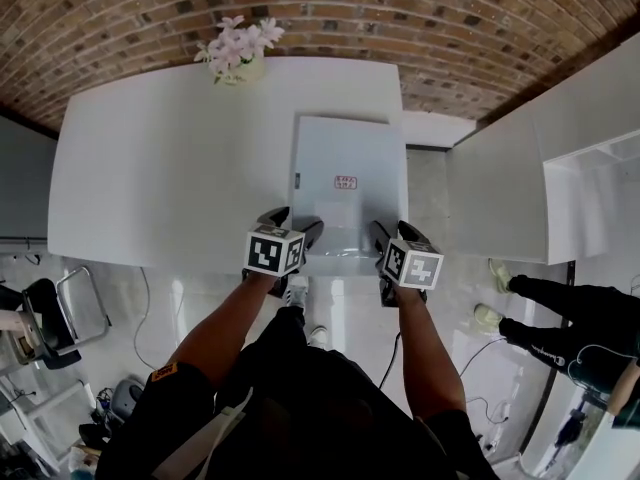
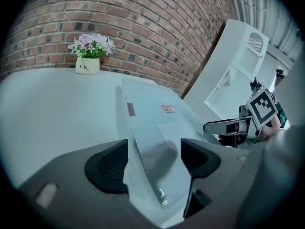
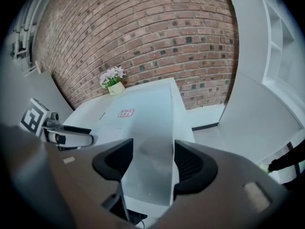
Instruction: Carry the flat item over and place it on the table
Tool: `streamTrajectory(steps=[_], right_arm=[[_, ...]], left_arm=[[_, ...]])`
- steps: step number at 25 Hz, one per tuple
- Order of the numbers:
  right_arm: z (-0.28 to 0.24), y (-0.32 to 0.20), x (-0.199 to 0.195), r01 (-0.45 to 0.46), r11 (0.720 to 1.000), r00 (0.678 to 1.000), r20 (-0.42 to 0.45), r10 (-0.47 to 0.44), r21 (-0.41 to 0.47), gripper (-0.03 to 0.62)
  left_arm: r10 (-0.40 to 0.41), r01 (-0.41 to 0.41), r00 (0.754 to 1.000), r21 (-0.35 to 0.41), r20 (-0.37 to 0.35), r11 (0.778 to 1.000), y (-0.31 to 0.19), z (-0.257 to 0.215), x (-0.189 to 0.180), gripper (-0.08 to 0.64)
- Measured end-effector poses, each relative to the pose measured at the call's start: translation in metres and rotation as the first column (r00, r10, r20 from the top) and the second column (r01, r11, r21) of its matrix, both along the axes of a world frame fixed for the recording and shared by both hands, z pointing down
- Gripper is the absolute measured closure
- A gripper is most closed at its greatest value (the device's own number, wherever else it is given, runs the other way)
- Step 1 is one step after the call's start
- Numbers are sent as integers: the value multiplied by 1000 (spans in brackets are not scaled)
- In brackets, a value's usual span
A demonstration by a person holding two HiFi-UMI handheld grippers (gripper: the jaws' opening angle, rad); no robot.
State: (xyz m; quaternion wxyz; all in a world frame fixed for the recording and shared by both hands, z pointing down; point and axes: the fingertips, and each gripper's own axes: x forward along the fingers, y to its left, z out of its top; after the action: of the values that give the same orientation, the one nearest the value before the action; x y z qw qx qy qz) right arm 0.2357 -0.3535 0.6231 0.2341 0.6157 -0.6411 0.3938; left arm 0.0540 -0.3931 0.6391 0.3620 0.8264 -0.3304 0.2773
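**Inspector:** Brick wall [image 1: 400, 18] behind, white worktop [image 1: 170, 168] in front of it, a flower pot [image 2: 87, 66] at its back edge. Where is the flat item?

**Onlooker:** The flat item [image 1: 345, 158] lies flat on the worktop's right end. Its near edge is at the front lip, just over it, where I judge the tongs can reach it.

**Inspector:** State of the tongs?

**Onlooker:** The left tongs [image 1: 292, 223] stand wide apart, astride the item's near left corner. The right tongs [image 1: 395, 233] are equally wide at its near right edge. No pad visibly presses, so I judge that the worktop bears the item.

**Inspector:** Any writing?

**Onlooker:** The pot reads "Life". The item carries a small red-and-white label [image 1: 345, 181], its print too small to read.
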Motion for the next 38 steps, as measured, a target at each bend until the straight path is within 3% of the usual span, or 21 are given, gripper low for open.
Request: streamTrajectory(steps=[6,10,15,27,38], right_arm=[[-38,7,-10,19,993,996,-92,-9,114,424],[-58,20,-26,10,984,996,-86,5,175,505],[-82,38,-43,-14,974,999,-31,22,228,591],[-139,91,-65,8,936,1000,-22,0,351,591],[-175,164,-80,60,901,998,-59,-38,429,591]], left_arm=[[-3,0,999,73,44,997,12,-26,-19,267],[-25,17,998,131,63,991,27,-50,-23,395],[-28,26,1000,157,9,987,58,-82,-10,551],[-63,73,997,262,-46,962,118,-140,-8,555],[-85,96,995,355,-47,930,190,-181,-12,555]])
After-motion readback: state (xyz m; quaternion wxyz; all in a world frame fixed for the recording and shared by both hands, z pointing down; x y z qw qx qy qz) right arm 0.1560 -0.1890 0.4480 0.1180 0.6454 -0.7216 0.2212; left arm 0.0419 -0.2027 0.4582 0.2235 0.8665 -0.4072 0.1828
